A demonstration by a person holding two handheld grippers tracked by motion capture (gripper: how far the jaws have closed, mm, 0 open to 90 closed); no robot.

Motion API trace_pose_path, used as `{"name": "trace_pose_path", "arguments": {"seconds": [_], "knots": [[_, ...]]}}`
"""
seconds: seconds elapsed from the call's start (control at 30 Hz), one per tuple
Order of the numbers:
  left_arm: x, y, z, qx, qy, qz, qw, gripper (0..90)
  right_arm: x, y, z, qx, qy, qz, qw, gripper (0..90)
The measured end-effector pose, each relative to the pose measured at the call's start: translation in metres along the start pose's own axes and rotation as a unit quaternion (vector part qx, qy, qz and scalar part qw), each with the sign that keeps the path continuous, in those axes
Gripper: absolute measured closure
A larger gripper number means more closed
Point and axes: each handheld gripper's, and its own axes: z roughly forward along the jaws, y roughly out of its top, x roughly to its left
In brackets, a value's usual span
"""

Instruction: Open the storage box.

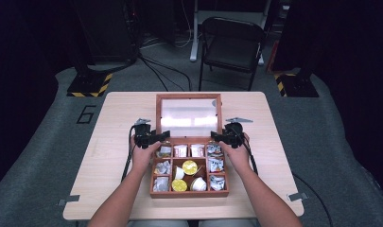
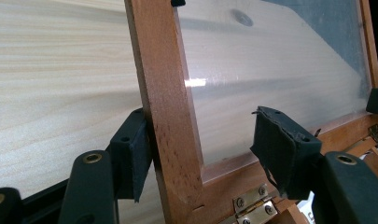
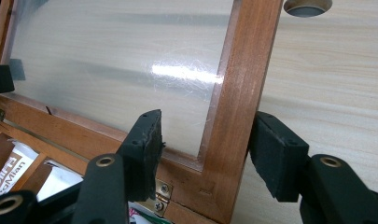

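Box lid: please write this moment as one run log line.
lid: open, leaning back | left tongs: open astride frame | right tongs: open astride frame

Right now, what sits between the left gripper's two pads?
In the left gripper view, the lid's wooden side rail stands between the left gripper pads; one pad touches it, the other stands clear over the clear pane.

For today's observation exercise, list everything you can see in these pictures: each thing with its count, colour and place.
wooden box: one, reddish brown, table centre, compartments filled
lid: one, clear pane in wood frame, laid open behind the box
hinges: brass, at the lid's base
yellow-topped cups: two, middle compartments
packets: several, white or silvery, outer compartments
table: one, pale wood
folding chair: one, black, beyond the table
left gripper: black, jaws open astride the lid's frame
right gripper: black, likewise
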Motion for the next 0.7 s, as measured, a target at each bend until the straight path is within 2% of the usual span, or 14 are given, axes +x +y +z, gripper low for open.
{"name": "trace_pose_path", "arguments": {"seconds": [0.7], "knots": [[0.0042,0.0000,0.0053,0.013,-0.008,-0.021,0.9997,36.6,-0.0027,-0.0006,0.0032,0.008,0.000,0.012,0.9999,43.5]]}}
